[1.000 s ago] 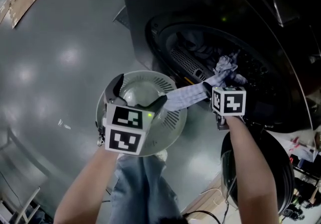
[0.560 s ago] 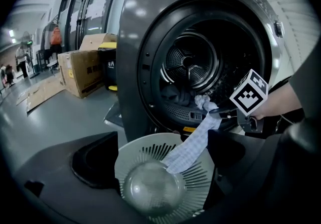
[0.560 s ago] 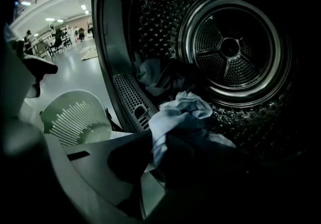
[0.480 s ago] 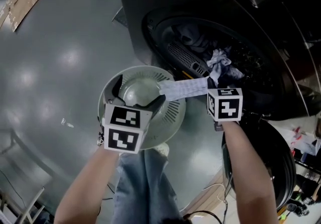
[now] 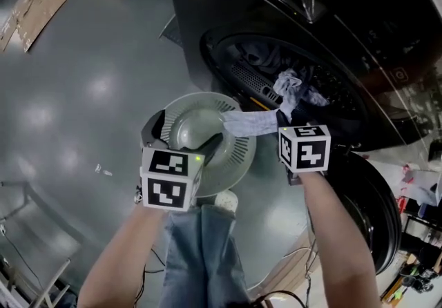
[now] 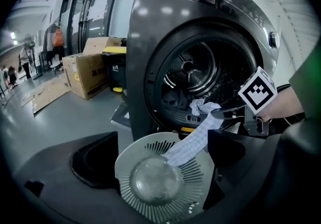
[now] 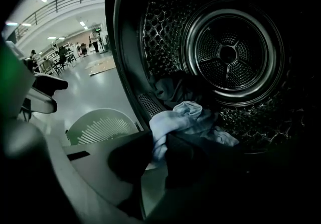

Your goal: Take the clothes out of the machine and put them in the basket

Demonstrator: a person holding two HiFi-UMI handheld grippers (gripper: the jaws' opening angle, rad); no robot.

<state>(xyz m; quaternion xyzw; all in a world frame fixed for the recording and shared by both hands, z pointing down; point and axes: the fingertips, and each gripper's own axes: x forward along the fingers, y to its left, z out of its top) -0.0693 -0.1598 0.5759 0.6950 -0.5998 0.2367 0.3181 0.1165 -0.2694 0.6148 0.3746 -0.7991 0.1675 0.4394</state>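
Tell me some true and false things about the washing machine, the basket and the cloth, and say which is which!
1. The right gripper pinches a pale cloth. True; its jaws have just been closing, with the cloth between them.
2. The front of the machine is shut. False: it stands open and the drum shows.
3. The basket is square. False: it is round.
4. Dark clothes lie in the drum. True.

The machine (image 6: 200, 22) top panel reads "Midea".
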